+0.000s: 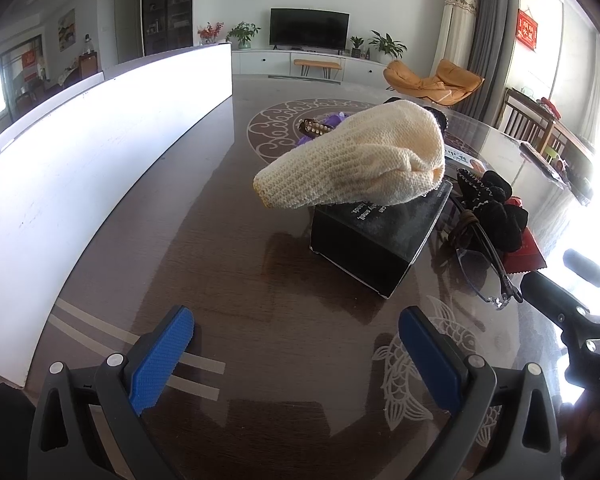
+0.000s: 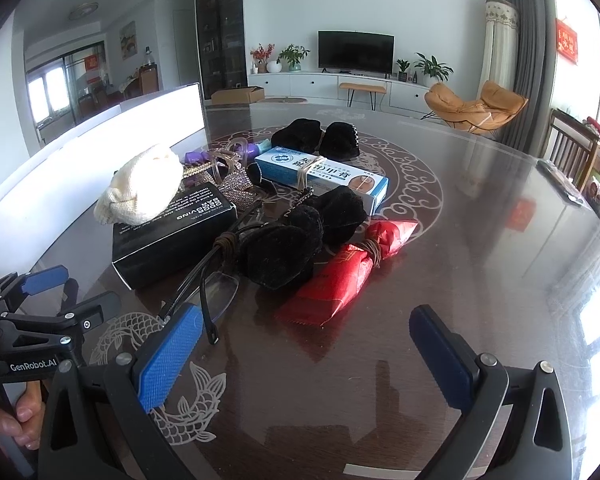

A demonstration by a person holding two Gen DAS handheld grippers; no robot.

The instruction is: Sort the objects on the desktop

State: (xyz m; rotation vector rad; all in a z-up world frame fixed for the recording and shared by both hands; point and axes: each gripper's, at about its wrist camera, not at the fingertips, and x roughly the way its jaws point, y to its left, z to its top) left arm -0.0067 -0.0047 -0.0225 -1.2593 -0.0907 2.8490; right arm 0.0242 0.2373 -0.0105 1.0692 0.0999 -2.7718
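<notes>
A cream knitted pouch lies on top of a black box on the dark glass table. It also shows in the right wrist view, on the box. Glasses lie against the box, beside black fuzzy items, a red packet and a blue-white carton. My left gripper is open and empty, short of the box. My right gripper is open and empty, just in front of the glasses and red packet.
A white tray with a tall wall runs along the table's left side. More black fuzzy items and purple and beaded trinkets lie behind the pile. The left gripper also shows at the left edge of the right wrist view.
</notes>
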